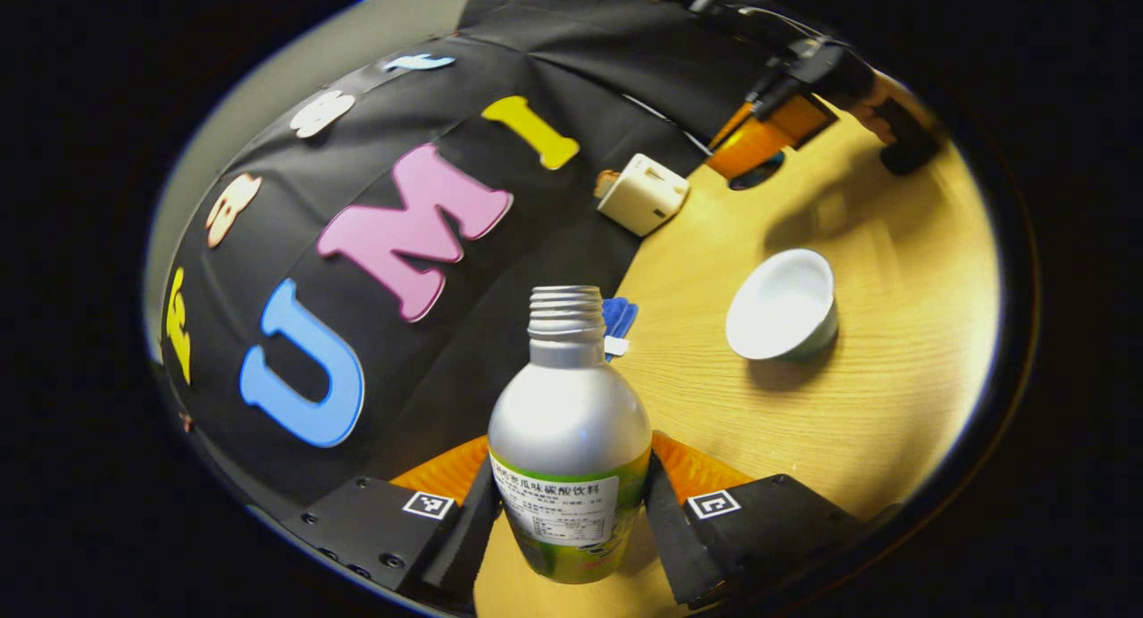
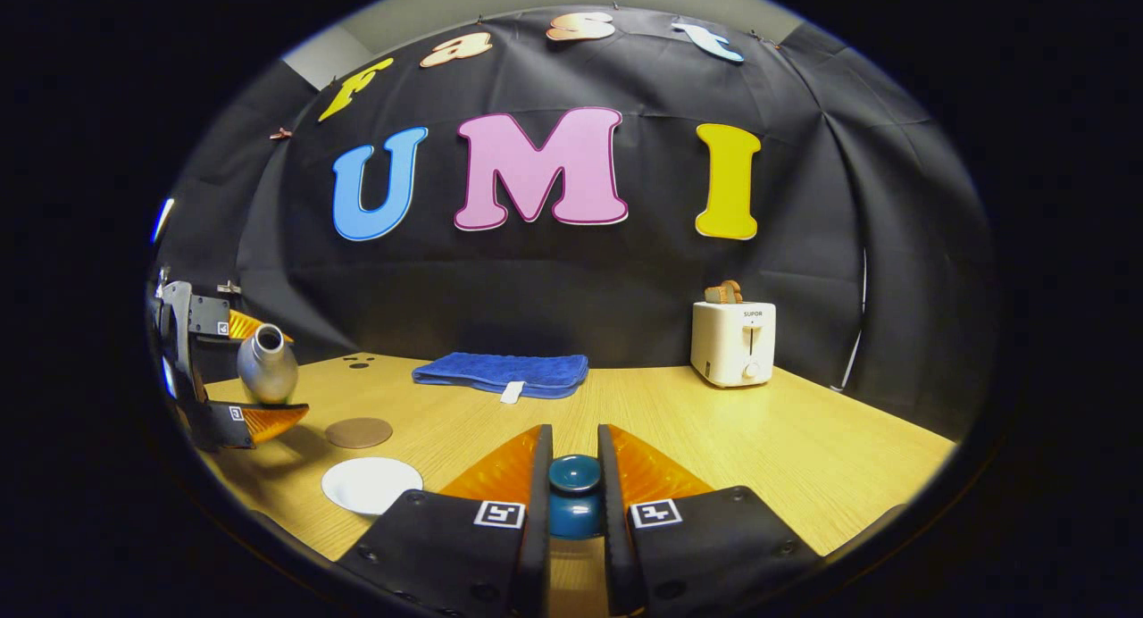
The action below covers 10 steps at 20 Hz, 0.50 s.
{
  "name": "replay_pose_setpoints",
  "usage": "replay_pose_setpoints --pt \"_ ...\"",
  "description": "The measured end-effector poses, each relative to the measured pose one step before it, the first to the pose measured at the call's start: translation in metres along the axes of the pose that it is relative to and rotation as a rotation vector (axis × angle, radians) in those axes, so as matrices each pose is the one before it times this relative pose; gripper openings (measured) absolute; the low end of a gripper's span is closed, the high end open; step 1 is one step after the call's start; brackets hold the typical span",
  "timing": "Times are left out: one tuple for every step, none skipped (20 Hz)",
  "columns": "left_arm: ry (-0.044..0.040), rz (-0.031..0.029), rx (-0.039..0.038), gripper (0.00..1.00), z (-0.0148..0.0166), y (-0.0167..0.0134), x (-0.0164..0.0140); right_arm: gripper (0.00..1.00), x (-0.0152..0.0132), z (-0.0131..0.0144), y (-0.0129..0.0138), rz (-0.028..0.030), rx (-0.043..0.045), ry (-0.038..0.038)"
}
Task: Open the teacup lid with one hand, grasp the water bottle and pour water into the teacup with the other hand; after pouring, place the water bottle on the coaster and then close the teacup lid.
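My left gripper is shut on a silver water bottle with a green label and an uncapped threaded neck. The right gripper view shows that bottle tilted and held off the table at the far left. The white teacup stands uncovered on the wooden table, ahead and to the right of the bottle. A round brown coaster lies just beyond the teacup. My right gripper is shut on the dark teal teacup lid by its knob, above the table.
A white toaster with bread in it stands at the back right by the cloth wall. A folded blue towel lies at the back middle. In the left gripper view, a hand holds the far gripper beyond the teacup.
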<state>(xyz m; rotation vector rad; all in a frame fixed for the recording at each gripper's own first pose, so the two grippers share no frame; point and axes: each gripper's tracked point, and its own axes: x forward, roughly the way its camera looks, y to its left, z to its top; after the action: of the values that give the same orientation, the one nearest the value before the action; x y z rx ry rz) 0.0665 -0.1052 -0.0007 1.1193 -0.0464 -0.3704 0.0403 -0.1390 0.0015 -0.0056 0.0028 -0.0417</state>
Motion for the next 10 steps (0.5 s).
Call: replay_pose_setpoints --pt "-0.00205 -0.0144 0.04915 0.8 0.00197 -0.00152 0.00144 0.28 0.00007 -0.00041 -0.00036 0.00569 0.00078 0.00062" --pt "-0.00137 -0.01163 0.04746 0.8 0.0028 -0.00115 0.00299 0.28 0.0007 0.00026 -0.00224 -0.00204 0.00025 -0.00091" --pt "0.00351 -0.00948 0.04471 0.8 -0.00103 -0.00108 0.0035 0.28 -0.00005 0.00023 -0.00191 -0.00382 -0.00024 -0.00048" --pt "-0.00023 -0.01034 0.04292 0.8 0.00085 -0.00174 0.0034 0.28 -0.00064 0.00048 -0.00163 -0.00454 -0.00053 -0.00047" --pt "-0.00114 -0.01184 0.04037 0.8 0.00165 -0.00203 0.00205 0.28 -0.00004 0.00021 -0.00046 -0.00119 0.00077 -0.00045" --pt "0.00269 -0.01441 0.0411 0.8 0.00086 -0.00216 0.00166 0.28 -0.00007 -0.00028 0.00054 0.00026 -0.00151 -0.00057" --pt "0.00567 -0.01864 0.04348 0.8 -0.00052 -0.00242 -0.00034 0.28 0.00002 -0.00006 0.00014 -0.00035 0.00057 0.00033" --pt "0.00395 -0.0161 0.03646 0.8 0.00074 -0.00353 0.00105 0.28 -0.00004 0.00033 -0.00009 0.00044 -0.00078 -0.00041" --pt "0.00433 -0.01591 0.03306 0.8 -0.00129 -0.00292 0.00087 0.28 -0.00037 -0.00038 0.00002 -0.00033 0.00018 -0.00014" --pt "0.00646 -0.00993 0.02973 0.8 -0.00025 -0.00021 0.00154 0.28 0.00031 -0.00002 -0.00002 0.00026 -0.00012 0.00007"
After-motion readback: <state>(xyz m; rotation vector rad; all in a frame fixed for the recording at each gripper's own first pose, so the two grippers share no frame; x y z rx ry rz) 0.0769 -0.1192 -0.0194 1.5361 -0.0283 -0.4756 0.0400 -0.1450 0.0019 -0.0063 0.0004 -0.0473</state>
